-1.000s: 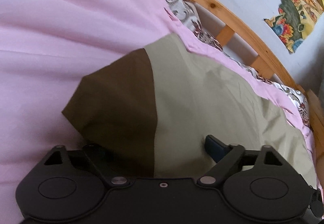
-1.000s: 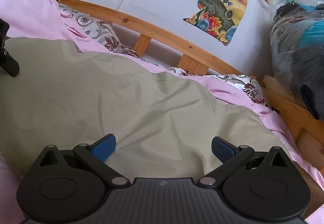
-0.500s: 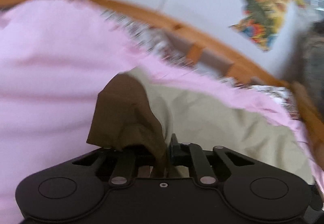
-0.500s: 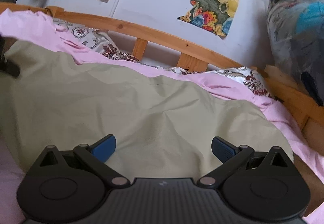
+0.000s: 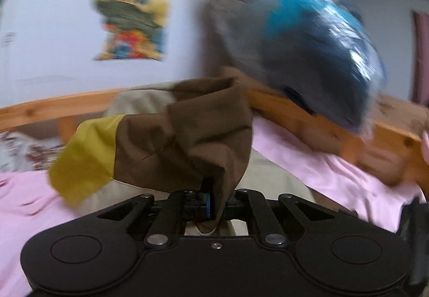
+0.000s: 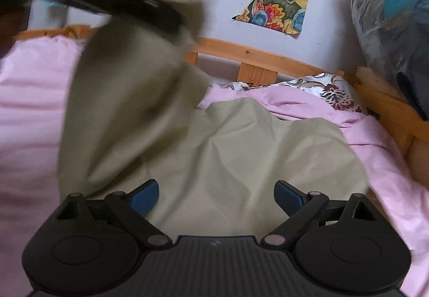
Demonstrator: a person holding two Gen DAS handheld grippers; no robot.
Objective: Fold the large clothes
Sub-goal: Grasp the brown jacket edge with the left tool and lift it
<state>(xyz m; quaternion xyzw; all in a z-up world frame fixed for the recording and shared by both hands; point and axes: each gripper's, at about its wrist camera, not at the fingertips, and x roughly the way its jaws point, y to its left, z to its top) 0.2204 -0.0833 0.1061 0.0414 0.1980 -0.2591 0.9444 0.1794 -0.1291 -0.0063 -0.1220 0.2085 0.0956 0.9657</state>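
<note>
One clear plastic bag [image 6: 394, 18] of blue and dark bundled contents beside bed.

Open pink bedding, hemmed in by rail and bag

The pink sheet [image 6: 29, 120] lies bare to the left; the wooden rail [image 6: 268, 55] and wall block the far side, a plastic-wrapped bundle [image 6: 394, 18] crowds the right corner, and the lifted khaki garment [image 6: 120, 98] hangs across the middle.
</note>
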